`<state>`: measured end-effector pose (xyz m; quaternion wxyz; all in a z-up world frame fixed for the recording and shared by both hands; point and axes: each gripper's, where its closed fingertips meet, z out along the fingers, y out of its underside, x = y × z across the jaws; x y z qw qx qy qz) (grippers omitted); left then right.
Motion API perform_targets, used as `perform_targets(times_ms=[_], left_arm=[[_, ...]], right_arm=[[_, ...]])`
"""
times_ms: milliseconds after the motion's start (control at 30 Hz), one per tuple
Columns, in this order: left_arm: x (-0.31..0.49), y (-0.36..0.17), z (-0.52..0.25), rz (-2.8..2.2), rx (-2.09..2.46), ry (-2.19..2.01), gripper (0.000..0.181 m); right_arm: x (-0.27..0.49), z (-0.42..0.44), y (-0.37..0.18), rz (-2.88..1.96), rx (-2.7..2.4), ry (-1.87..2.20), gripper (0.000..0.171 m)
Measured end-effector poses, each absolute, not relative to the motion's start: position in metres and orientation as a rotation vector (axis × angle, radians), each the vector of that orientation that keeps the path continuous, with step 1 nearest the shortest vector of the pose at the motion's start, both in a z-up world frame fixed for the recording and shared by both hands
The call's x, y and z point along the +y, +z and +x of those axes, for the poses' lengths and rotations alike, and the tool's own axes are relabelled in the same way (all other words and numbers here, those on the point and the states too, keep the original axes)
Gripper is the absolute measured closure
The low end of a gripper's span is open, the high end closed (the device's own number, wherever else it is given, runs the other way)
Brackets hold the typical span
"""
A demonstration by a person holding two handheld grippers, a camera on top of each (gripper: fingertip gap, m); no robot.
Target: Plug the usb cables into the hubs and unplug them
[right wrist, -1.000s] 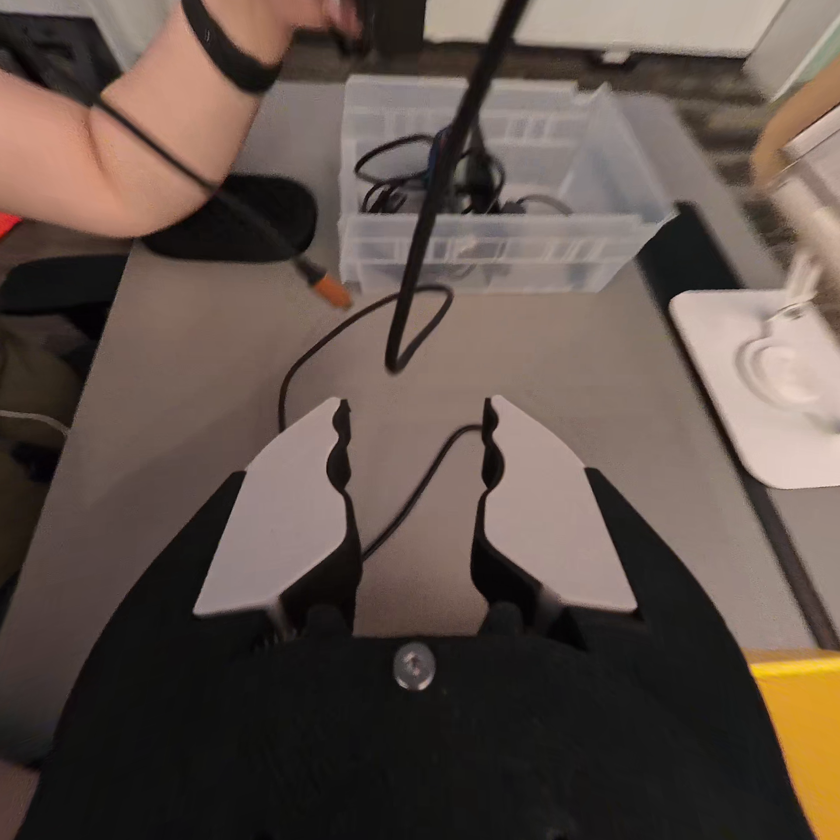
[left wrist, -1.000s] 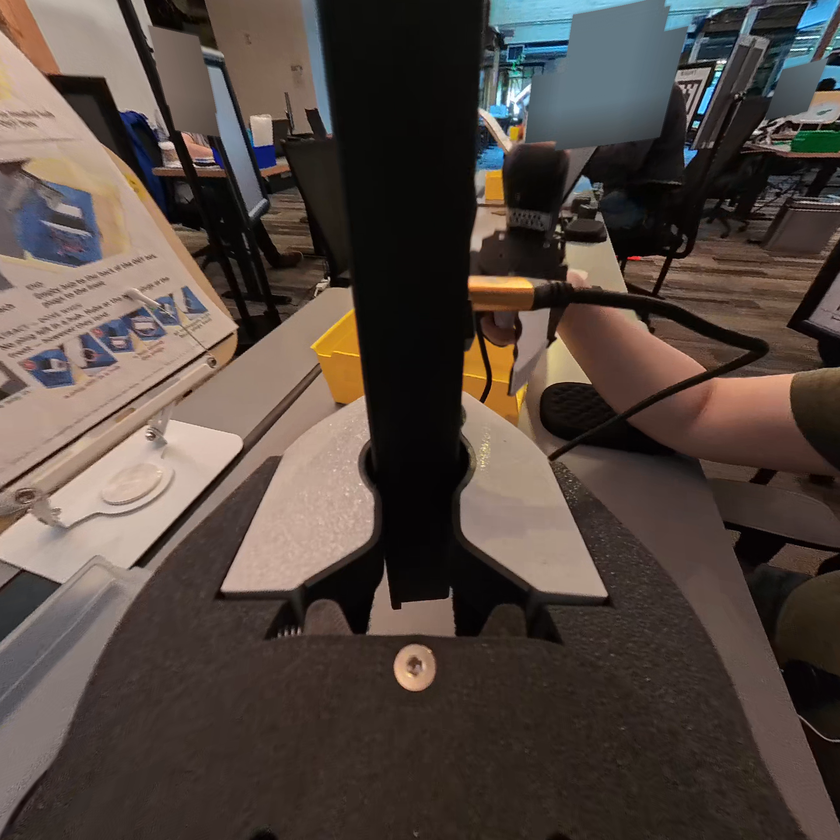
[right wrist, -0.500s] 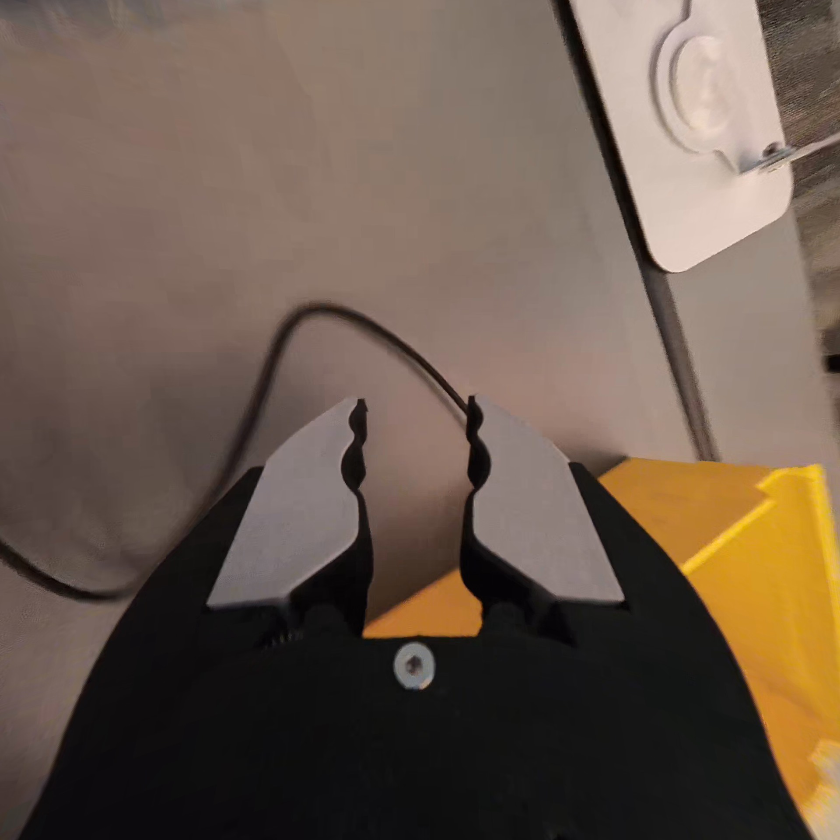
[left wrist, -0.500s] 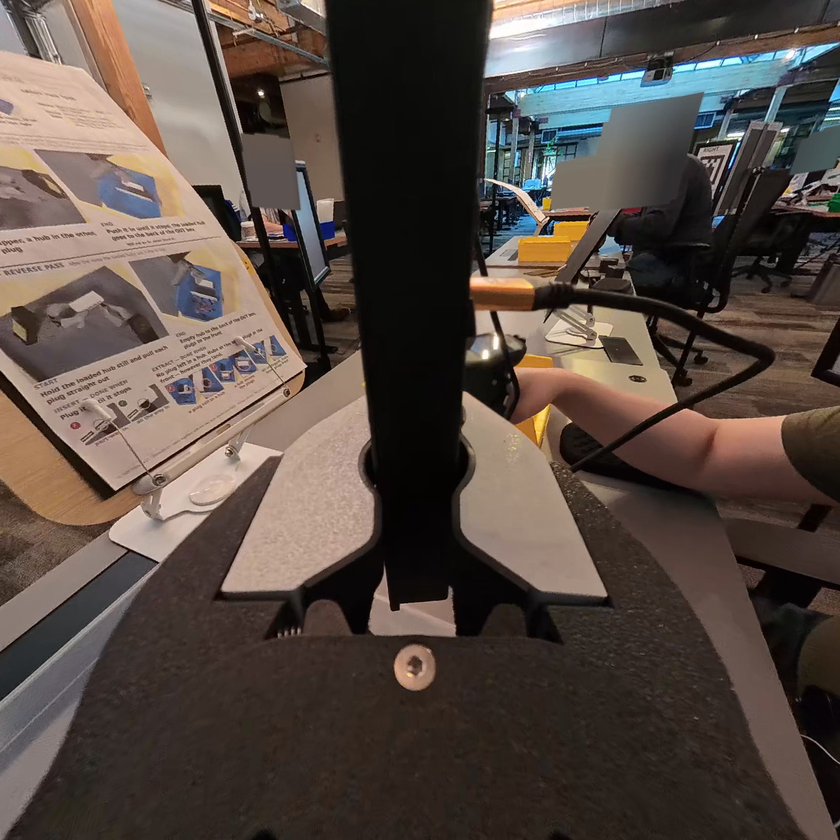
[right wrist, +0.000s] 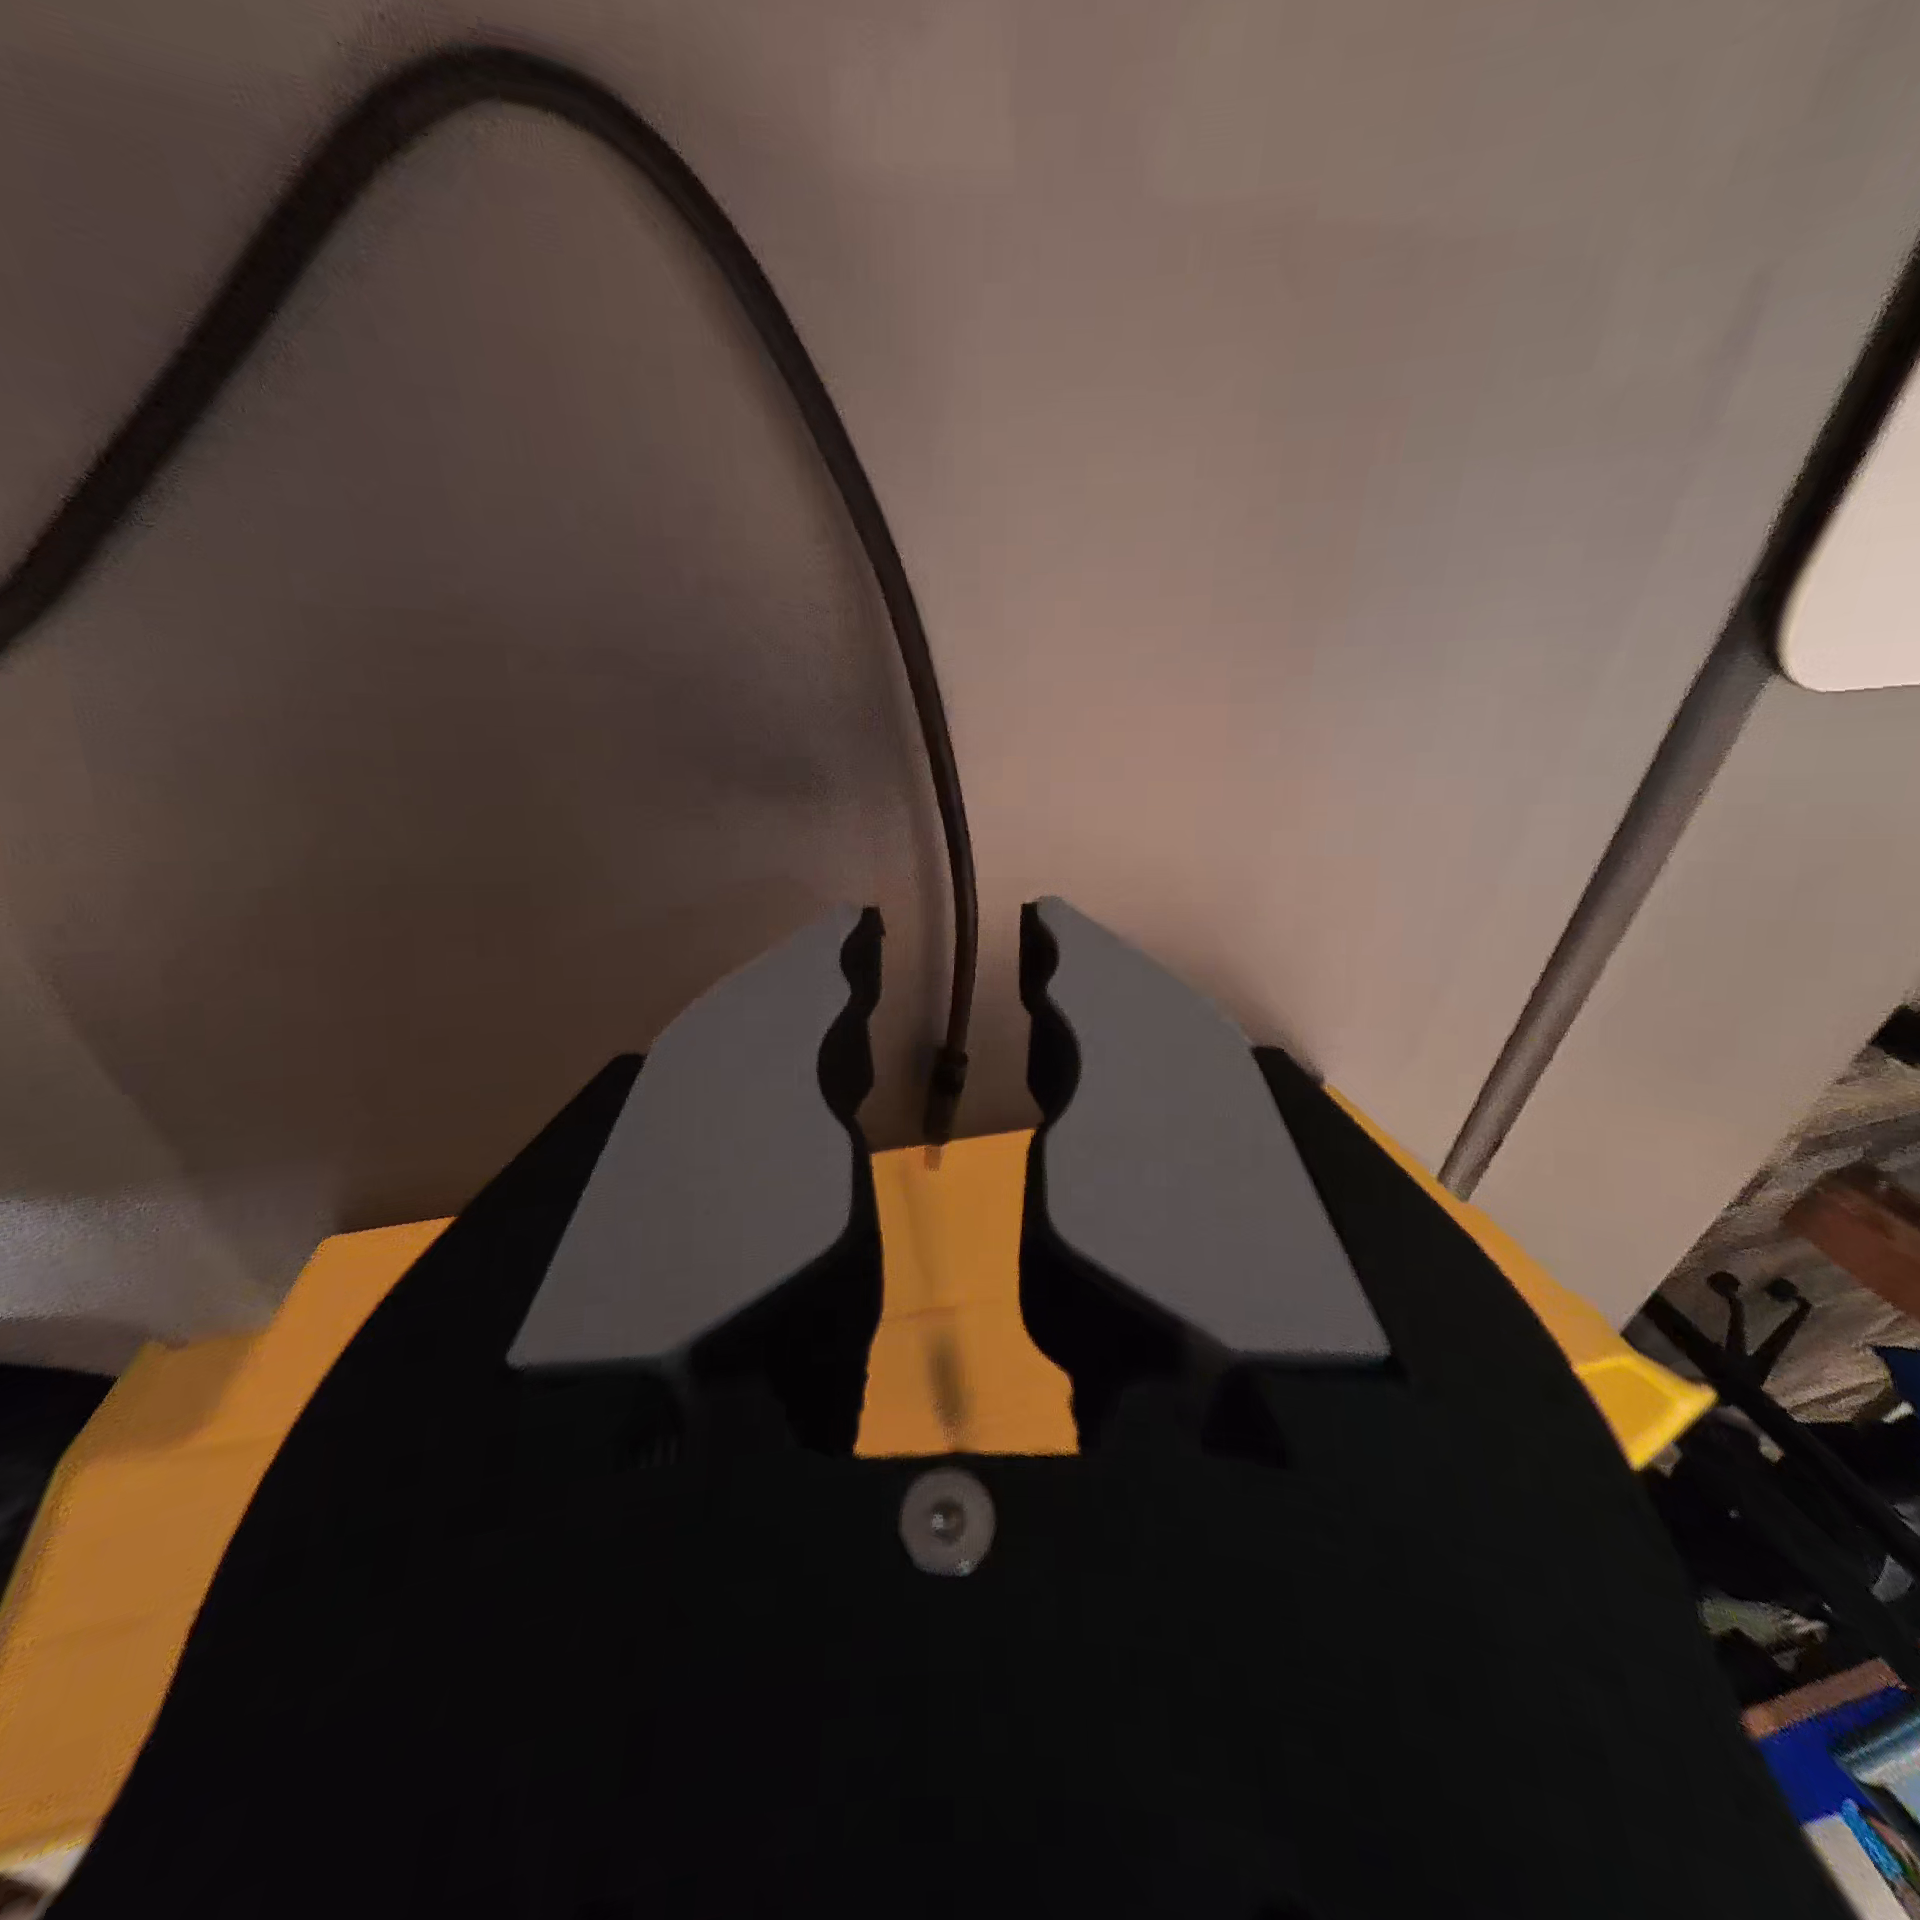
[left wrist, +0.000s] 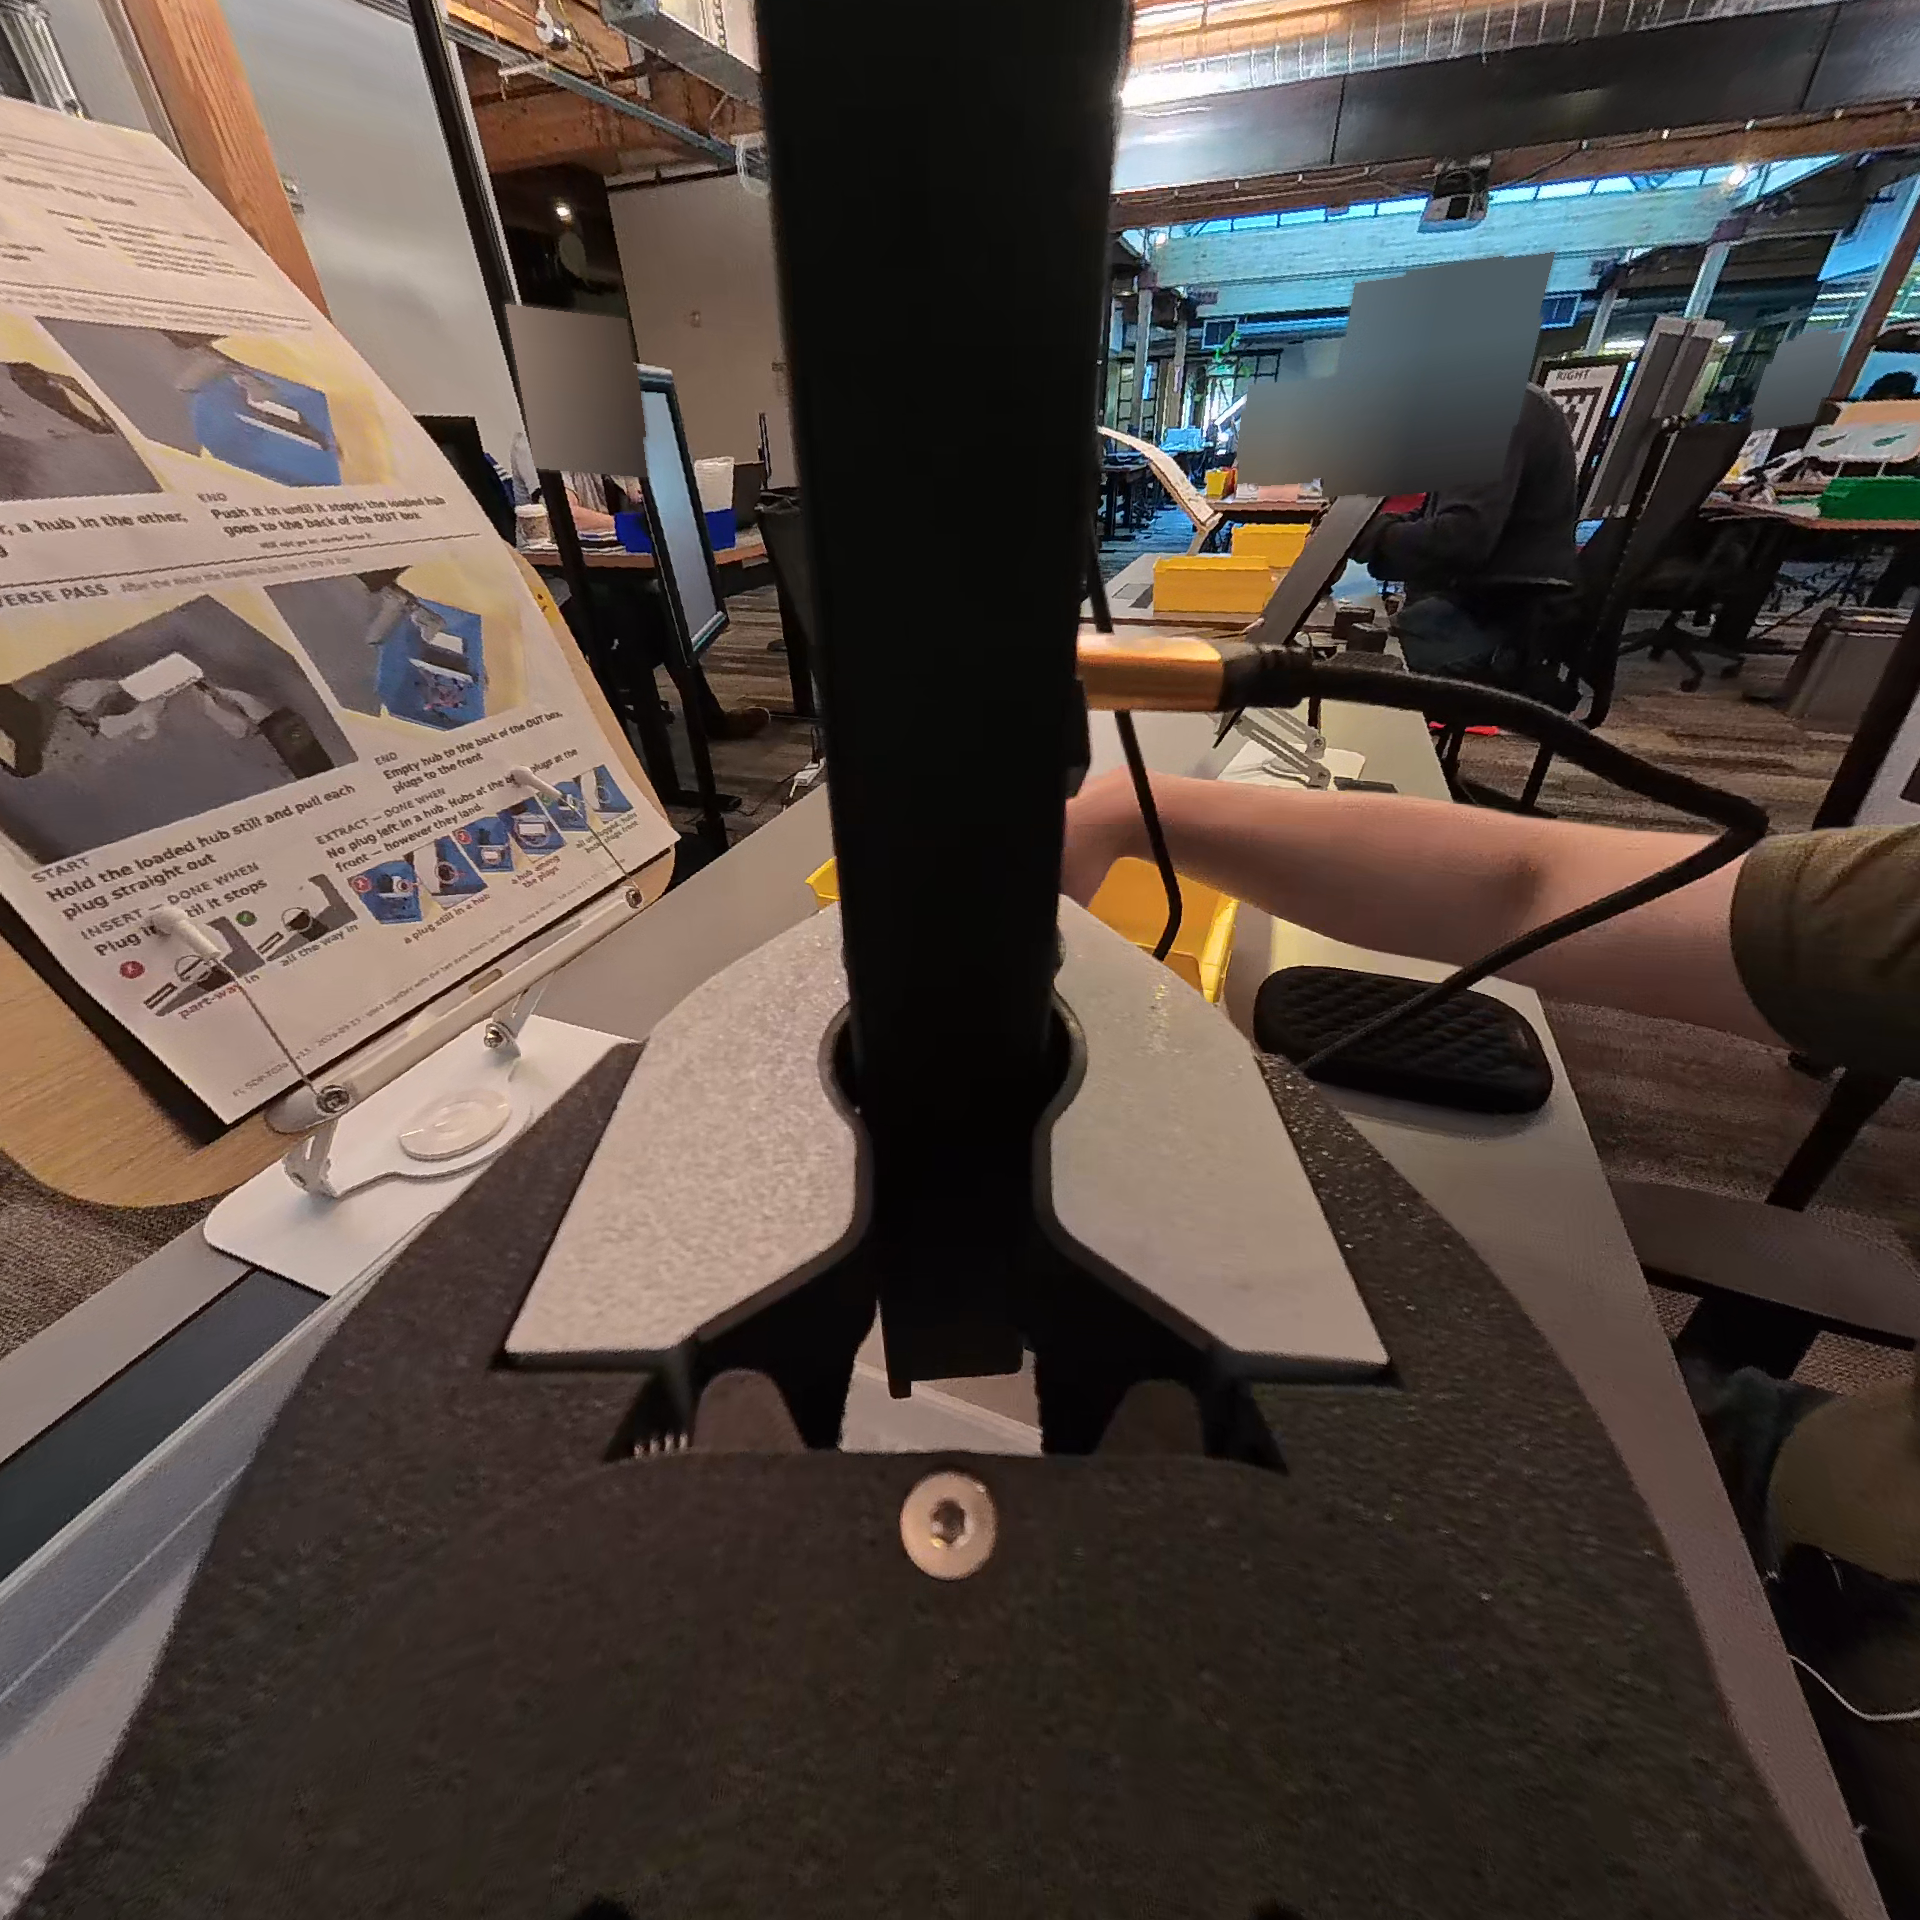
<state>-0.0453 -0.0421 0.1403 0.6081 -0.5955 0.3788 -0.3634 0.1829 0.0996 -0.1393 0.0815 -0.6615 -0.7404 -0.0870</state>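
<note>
My left gripper (left wrist: pixel 951 997) is shut on a long black hub (left wrist: pixel 935 520) that stands upright between its fingers. An orange plug (left wrist: pixel 1148 673) with a black braided cable (left wrist: pixel 1621 758) sits in the hub's right side. In the right wrist view my right gripper (right wrist: pixel 951 920) is open by a narrow gap and holds nothing. It hangs over the near rim of a yellow bin (right wrist: pixel 208 1455). A thin black cable (right wrist: pixel 727 270) lies on the grey table (right wrist: pixel 416 727), and its plug end (right wrist: pixel 940 1101) rests at the bin's rim between my fingers.
An instruction sheet (left wrist: pixel 260 675) leans on a white stand (left wrist: pixel 343 1195) at the left. A person's forearm (left wrist: pixel 1403 883) reaches to the yellow bin (left wrist: pixel 1164 914). A black pad (left wrist: pixel 1403 1049) lies at the table's right edge. The stand's base (right wrist: pixel 1860 582) shows at the right. There is about 40 cm between the tips of the two grippers.
My right gripper swung from the clear box to the yellow bin, dropped close over the thin cable's end, and its gap narrowed. My left gripper tilted upward with the hub still held.
</note>
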Motion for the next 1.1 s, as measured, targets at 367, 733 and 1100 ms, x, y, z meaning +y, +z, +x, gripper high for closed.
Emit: perform_targets(times_ms=[367, 733, 1100], left_arm=[[-0.042, 0.14, -0.042, -1.369, 0.889, -0.862, 0.155], [-0.055, 0.149, -0.028, -1.364, 0.907, -0.886, 0.155], [-0.055, 0.146, 0.002, -1.413, 0.907, -0.908, 0.154]], right_arm=[[0.11, 0.195, -0.162, -2.147, -2.231, -0.369, 0.153], [0.158, 0.181, 0.002, -2.003, -1.198, 0.103, 0.166], [0.177, 0.389, -0.035, -2.297, -0.358, 0.254, 0.166]])
